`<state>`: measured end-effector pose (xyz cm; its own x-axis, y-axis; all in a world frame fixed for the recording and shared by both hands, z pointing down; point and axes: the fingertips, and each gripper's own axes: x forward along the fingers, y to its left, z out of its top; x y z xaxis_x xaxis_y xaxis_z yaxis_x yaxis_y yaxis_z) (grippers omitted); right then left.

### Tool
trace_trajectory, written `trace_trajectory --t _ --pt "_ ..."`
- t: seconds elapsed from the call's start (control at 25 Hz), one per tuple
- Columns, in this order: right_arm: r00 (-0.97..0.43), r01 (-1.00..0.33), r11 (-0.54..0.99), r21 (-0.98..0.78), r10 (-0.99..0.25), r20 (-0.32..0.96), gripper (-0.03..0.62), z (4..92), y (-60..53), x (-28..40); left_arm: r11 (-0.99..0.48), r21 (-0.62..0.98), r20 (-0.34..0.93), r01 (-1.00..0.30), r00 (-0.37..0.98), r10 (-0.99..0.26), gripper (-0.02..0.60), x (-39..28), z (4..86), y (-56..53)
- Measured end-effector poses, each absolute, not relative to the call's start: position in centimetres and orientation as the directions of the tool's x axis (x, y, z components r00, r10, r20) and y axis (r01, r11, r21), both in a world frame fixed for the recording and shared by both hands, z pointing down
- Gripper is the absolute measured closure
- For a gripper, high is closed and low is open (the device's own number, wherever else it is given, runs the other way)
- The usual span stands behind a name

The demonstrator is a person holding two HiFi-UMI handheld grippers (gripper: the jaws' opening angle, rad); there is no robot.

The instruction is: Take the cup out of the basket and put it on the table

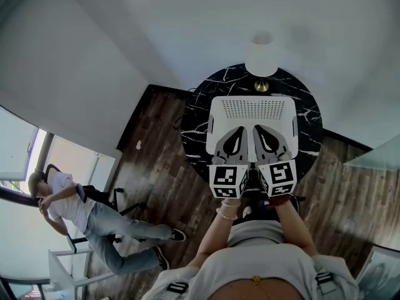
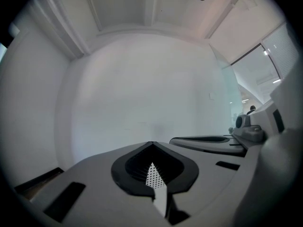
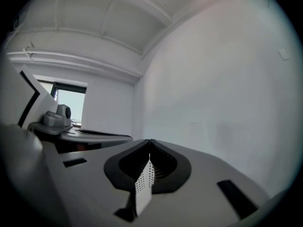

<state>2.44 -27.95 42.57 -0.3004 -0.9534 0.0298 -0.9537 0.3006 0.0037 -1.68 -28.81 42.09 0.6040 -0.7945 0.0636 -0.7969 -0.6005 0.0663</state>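
Observation:
A white perforated basket (image 1: 252,110) stands on a round black marble table (image 1: 199,108). No cup shows in any view; the basket's inside is hidden by my grippers. My left gripper (image 1: 239,132) and right gripper (image 1: 260,132) are held side by side just over the basket's near part, tips pointing away from me. In the left gripper view the left gripper (image 2: 150,143) is shut with nothing in it, and a sliver of basket (image 2: 152,178) shows through its slot. In the right gripper view the right gripper (image 3: 149,141) is also shut and empty, with a basket sliver (image 3: 144,181) below.
A lamp with a white shade (image 1: 261,56) stands at the table's far edge, behind the basket. A person (image 1: 94,216) sits on a chair at the lower left, on the dark wood floor. White walls surround the table.

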Motion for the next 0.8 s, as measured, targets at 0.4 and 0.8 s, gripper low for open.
trace_trajectory --t 0.4,0.8 --pt "-0.375 -0.927 0.376 -0.013 -0.921 0.106 0.585 44.9 -32.9 3.6 -0.537 0.078 0.136 -0.84 0.543 -0.829 0.577 -0.8 44.5 -33.0" --pt "-0.409 -0.91 0.415 -0.018 -0.89 0.203 0.584 49.1 -36.3 4.3 -0.497 0.084 0.2 -0.864 0.504 -0.841 0.577 -0.4 47.6 -36.0"
